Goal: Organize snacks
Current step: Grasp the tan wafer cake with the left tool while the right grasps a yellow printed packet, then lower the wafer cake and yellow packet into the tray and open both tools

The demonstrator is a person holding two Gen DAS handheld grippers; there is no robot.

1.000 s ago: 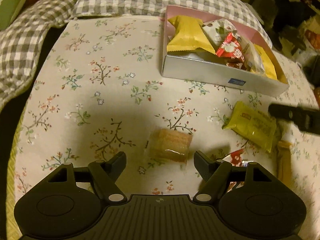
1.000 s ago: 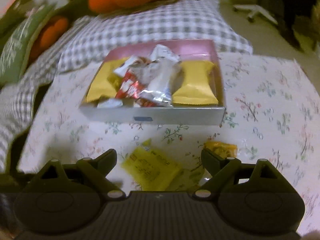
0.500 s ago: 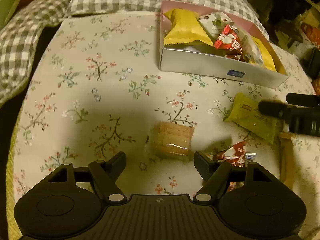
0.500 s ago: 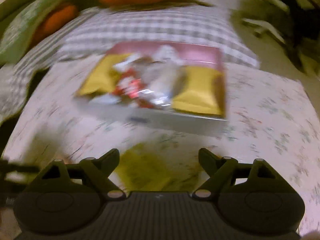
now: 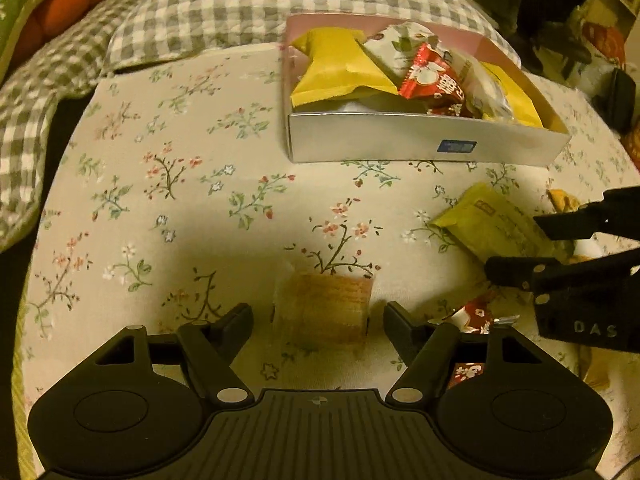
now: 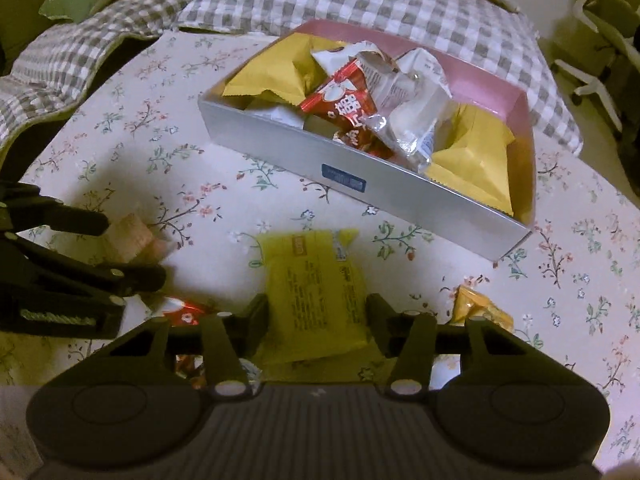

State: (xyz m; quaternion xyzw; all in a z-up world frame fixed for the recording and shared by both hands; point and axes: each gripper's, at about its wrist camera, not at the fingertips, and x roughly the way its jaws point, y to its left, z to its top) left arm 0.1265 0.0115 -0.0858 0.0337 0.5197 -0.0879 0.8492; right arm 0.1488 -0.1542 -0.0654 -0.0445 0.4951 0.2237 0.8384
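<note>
A silver box with a pink inside holds several yellow, white and red snack packs. On the floral cloth in front of it, a clear pack of wafers lies between the fingers of my left gripper. Its jaws are closing, with small gaps left on both sides. My right gripper is closing on a yellow-green packet, and both fingers touch its sides.
A red candy lies between the two grippers. An orange candy sits right of the right gripper. A checked cushion borders the cloth's far edge. A white chair base stands far right.
The right gripper came down over the yellow-green packet and its jaws narrowed onto it. The left jaws drew in a little around the wafers, which now sit closer between the fingers.
</note>
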